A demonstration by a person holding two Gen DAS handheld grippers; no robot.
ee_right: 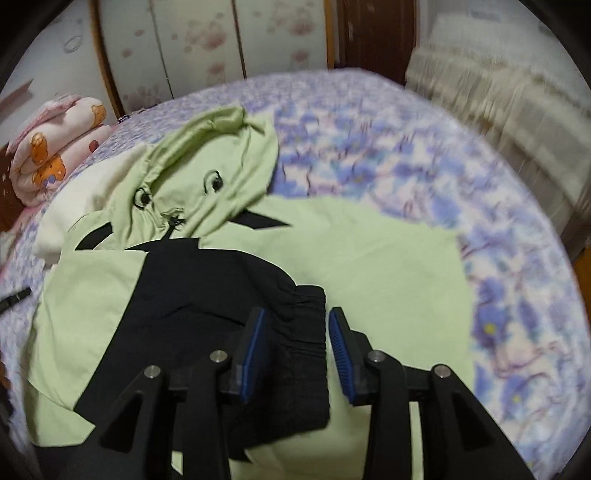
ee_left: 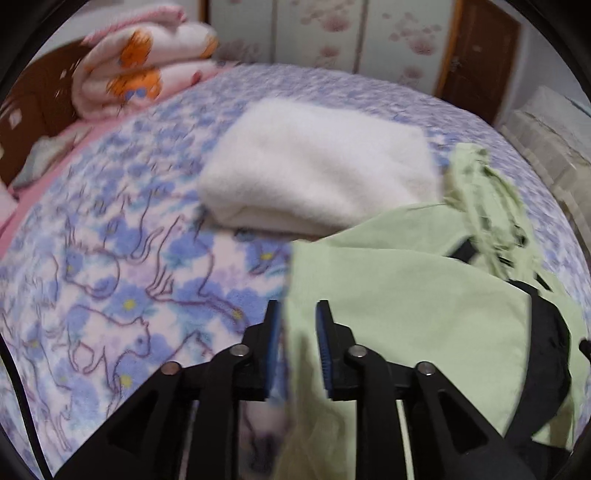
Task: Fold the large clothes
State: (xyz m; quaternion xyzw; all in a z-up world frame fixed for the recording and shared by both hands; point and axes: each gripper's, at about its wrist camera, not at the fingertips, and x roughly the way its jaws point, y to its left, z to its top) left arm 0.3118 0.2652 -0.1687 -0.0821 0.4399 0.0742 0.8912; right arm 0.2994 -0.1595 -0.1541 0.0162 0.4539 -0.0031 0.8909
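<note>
A light green hooded jacket [ee_right: 388, 266] with black sleeves lies spread on the bed, its hood [ee_right: 207, 166] toward the far side. In the left wrist view its green body [ee_left: 406, 295] fills the lower right. My left gripper [ee_left: 298, 314] hovers over the jacket's left edge. The blurred green edge runs between its jaws and the pads do not press on it, so it is open. My right gripper [ee_right: 297, 321] is open above the folded-in black sleeve [ee_right: 207, 295]. The gathered cuff [ee_right: 295, 299] lies between its blue pads [ee_right: 255, 343] without being pinched.
A folded white garment [ee_left: 317, 170] lies beyond the jacket on the blue floral bed cover [ee_left: 129, 288]. A rolled pink blanket [ee_left: 144, 70] with orange bears sits at the far left corner. Floral wardrobe doors [ee_left: 314, 33], a brown door [ee_left: 476, 55] and a cream radiator [ee_right: 517, 103] border the bed.
</note>
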